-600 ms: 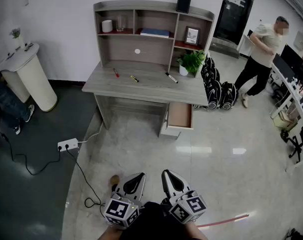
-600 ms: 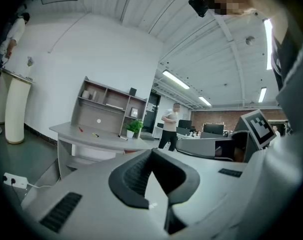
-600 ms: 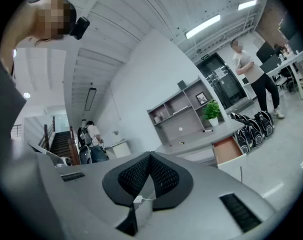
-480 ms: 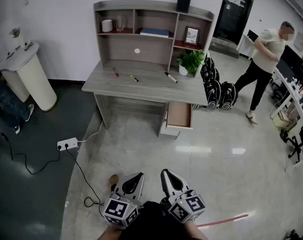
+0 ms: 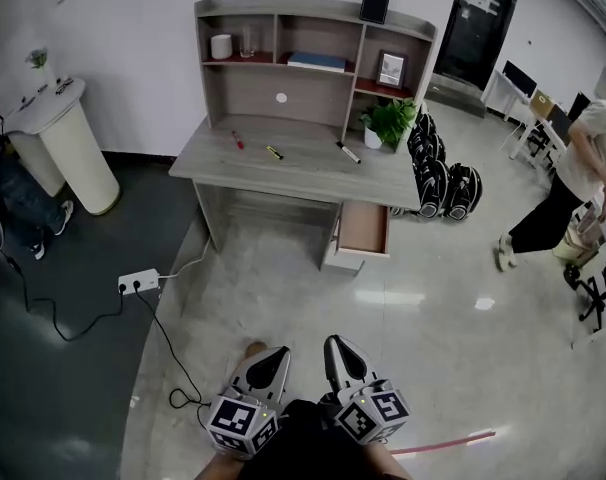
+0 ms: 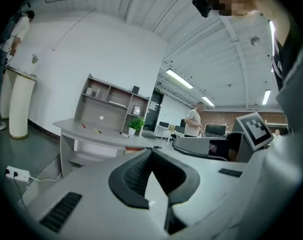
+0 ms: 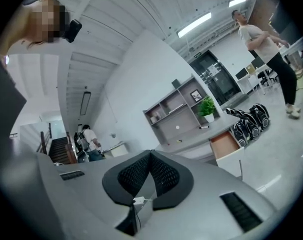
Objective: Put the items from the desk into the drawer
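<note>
- Left gripper [image 5: 271, 356]: jaws together, nothing between them; held low at the near edge, well apart from the work.
- Right gripper [image 5: 341, 350]: jaws together, empty; just beside the left one.
- Desk [image 5: 375, 181]: far centre, against the wall, with a hutch [image 5: 308, 10] on top.
- Task items, all lying on the desk top: red pen [image 5: 238, 141] at left, yellow pen [image 5: 274, 152] at middle, black marker [image 5: 348, 153] at right.
- Drawer [image 5: 364, 230]: under the desk's right end, pulled open, and it looks empty. Nothing stowed yet.
- Risk: the items are thin and round. A closing jaw may nudge one into rolling off the desk edge.
- Risk: the plant [image 5: 388, 123] stands near the black marker, so a wide reach could tip it.
- Risk: the open drawer juts toward the near side and could be bumped on approach.
- Obstruction: the power strip [image 5: 138, 281] and its cable [image 5: 168, 353] trail across the floor at near left. I judge this a trip hazard.
- Surroundings: black bags [image 5: 443, 183] sit just right of the desk, crowding that side of the drawer.
- Surroundings: a person [image 5: 573, 183] at far right, and a white pedestal [image 5: 68, 148] at far left, both clear of the path.
</note>
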The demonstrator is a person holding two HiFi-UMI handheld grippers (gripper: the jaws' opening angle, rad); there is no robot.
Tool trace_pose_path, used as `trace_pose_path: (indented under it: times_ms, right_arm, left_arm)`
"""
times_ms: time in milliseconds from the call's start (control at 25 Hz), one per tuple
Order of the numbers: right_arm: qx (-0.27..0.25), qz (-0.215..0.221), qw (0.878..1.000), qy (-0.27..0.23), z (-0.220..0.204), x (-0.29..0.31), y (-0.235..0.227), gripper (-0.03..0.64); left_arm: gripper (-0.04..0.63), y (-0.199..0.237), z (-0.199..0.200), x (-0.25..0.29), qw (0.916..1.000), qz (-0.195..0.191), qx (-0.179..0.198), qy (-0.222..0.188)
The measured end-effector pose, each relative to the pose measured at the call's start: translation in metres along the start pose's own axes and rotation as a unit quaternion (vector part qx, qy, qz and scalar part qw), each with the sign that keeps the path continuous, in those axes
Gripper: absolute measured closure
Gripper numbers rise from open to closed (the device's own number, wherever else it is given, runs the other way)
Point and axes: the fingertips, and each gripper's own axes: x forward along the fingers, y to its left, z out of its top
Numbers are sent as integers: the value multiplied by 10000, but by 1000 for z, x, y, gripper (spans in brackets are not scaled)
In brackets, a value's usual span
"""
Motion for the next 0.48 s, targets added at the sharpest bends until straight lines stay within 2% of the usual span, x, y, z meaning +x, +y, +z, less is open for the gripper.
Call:
trace_pose_path:
  times_ms: [200,480]
  right_arm:
    - [-91,-58,9999,-32,4,7,-6,603]
    - [38,-193,9998,57,1,31,-26,603]
  left_arm:
    - [581,4,6,12,10000,-22,41,61]
    - [581,11,14,39,9998,-109,61,162]
